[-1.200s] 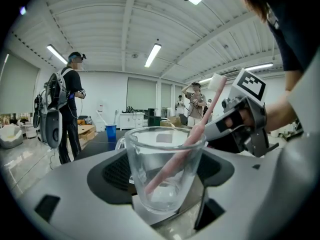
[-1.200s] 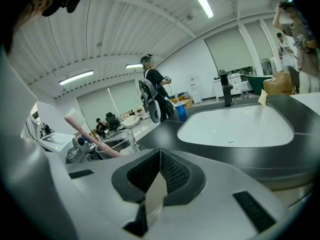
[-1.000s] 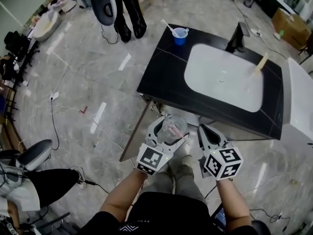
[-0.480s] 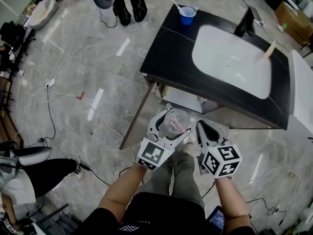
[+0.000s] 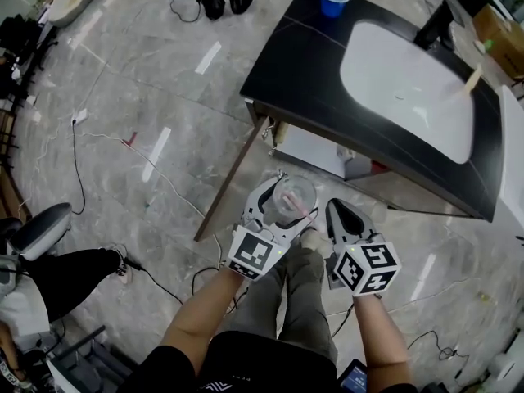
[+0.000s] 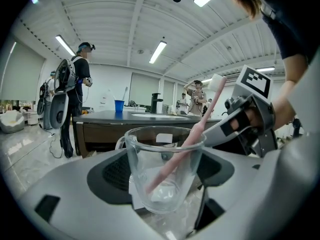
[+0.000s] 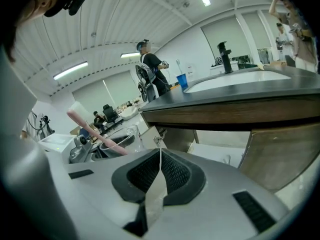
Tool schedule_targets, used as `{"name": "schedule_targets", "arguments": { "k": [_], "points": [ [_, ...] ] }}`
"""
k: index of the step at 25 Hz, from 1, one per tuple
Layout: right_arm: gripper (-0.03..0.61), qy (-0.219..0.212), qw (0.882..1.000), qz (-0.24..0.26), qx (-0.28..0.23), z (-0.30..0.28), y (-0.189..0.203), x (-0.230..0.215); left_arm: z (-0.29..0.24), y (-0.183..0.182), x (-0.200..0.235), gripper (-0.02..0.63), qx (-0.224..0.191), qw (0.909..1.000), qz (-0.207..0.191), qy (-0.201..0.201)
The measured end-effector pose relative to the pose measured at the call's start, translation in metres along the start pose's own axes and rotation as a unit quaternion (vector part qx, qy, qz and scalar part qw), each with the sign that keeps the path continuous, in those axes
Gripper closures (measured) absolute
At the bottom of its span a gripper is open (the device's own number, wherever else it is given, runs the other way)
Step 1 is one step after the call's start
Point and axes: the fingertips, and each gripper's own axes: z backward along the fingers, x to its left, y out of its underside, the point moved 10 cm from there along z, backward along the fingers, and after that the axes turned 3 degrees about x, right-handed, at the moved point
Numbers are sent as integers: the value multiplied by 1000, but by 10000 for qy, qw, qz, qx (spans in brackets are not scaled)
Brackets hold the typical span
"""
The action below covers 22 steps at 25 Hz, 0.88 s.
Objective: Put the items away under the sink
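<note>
A clear glass cup (image 5: 295, 195) with a pink toothbrush (image 6: 186, 145) leaning in it sits between the jaws of my left gripper (image 5: 283, 206), which is shut on the glass (image 6: 164, 171). Close on its right, my right gripper (image 5: 342, 218) is shut with nothing in it, its pads (image 7: 159, 176) pressed together. Both are held low in front of the black vanity (image 5: 299, 64), near its open front. From the right gripper view the glass (image 7: 118, 139) shows at the left, and the space under the counter (image 7: 225, 96) lies ahead.
The vanity carries a white basin (image 5: 409, 84), a black faucet (image 5: 434, 24), a blue cup (image 5: 332, 1) and a wooden tool (image 5: 472, 79). A brown cabinet door (image 5: 232, 178) hangs open at its left corner. Cables (image 5: 164, 203) cross the floor. A person (image 6: 75, 91) stands beyond.
The vanity has slid up and to the right in the head view. Both grippers have stayed together in front of the body, the left still holding the glass.
</note>
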Motion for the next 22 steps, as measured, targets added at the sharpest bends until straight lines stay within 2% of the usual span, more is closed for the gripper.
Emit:
{"name": "schedule_targets", "arguments": {
  "k": [7,15,22],
  "points": [
    [541,-9,10000,-30,51,-36,24,-23,-21,46,6,232,72,9999,-15,-148],
    [541,41,9997,23,232,-79,64,-55,-47,99,6,232,151,9999,-5,-62],
    [541,81,9998,-1,191,-114,94,-78,-64,143,14,232,158,9998,116,-63]
  ]
}}
